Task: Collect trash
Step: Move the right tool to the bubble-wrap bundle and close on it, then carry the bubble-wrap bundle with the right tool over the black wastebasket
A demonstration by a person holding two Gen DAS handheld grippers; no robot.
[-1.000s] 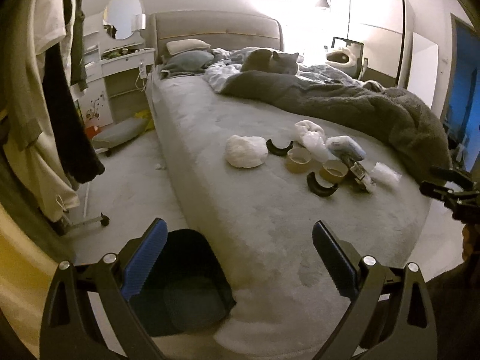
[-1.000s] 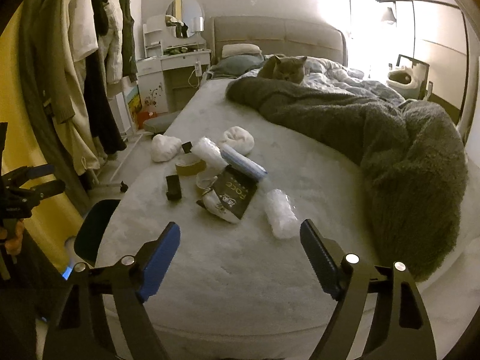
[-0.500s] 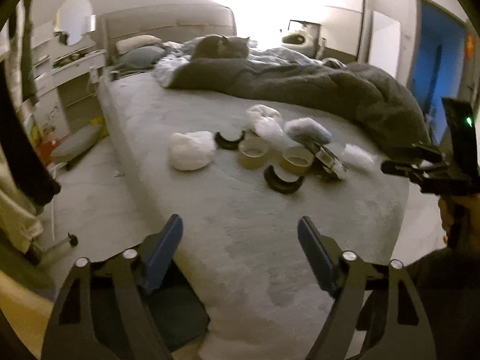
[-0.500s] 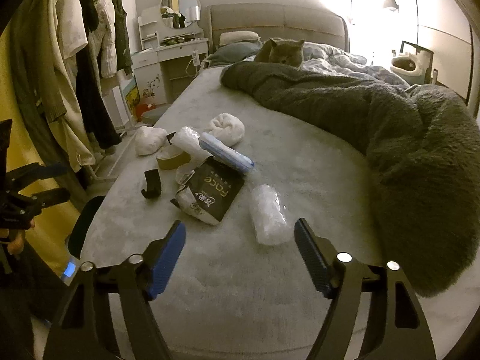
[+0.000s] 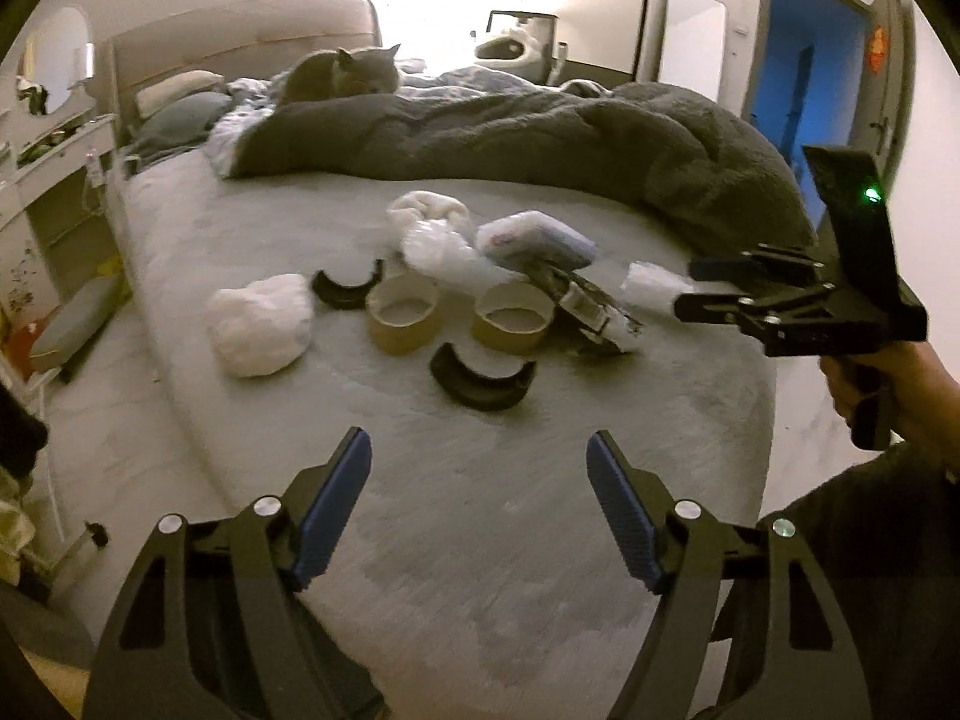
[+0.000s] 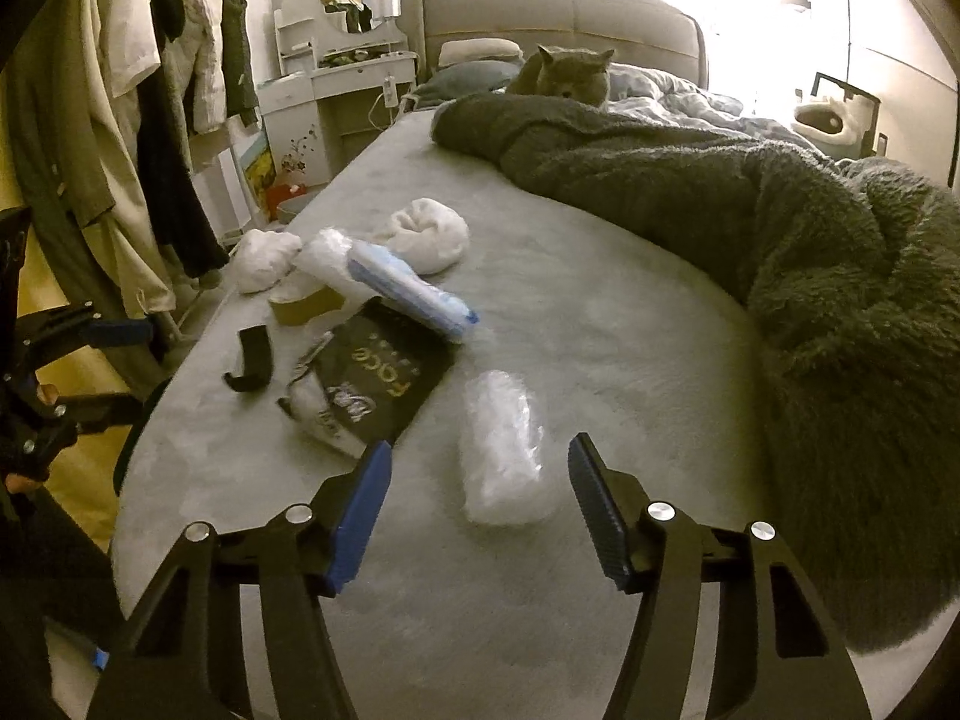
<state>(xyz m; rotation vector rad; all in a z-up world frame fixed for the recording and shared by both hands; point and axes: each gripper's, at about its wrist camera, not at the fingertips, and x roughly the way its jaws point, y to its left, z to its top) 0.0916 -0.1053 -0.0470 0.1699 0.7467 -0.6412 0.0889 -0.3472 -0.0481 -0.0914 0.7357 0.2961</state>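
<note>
1. Spread across the grey bed (image 5: 480, 540), the trash is lying in a loose cluster: two cardboard tape cores (image 5: 402, 319) side by side, two black curved pieces (image 5: 480, 381) near them, a white crumpled wad (image 5: 261, 324) to their left, and crinkled clear plastic (image 5: 438, 252) behind.
2. Lying beside these are a black printed pouch (image 6: 372, 384), a blue-and-white packet (image 6: 414, 288) resting across its upper edge, and a clear plastic bundle (image 6: 501, 450) set a little apart, nearest the right gripper.
3. Sitting at the head of the bed, well apart from the trash, is a grey cat (image 6: 570, 75); a dark fluffy blanket (image 6: 810, 252) is piling along the far side, and coats (image 6: 120, 120) are hanging beside the bed.
4. Both hands are angling their tools downward over the foot of the bed; a hand (image 5: 888, 384) is gripping the right tool's handle.
5. Left gripper (image 5: 477, 510) is hovering over bare bedding short of the nearer black curved piece, its jaws closing from partly open, nothing between them.
6. Right gripper (image 6: 477, 516) is closing too, its blue pads (image 6: 360, 516) either side of the clear plastic bundle's near end; I cannot tell that they are touching it.
</note>
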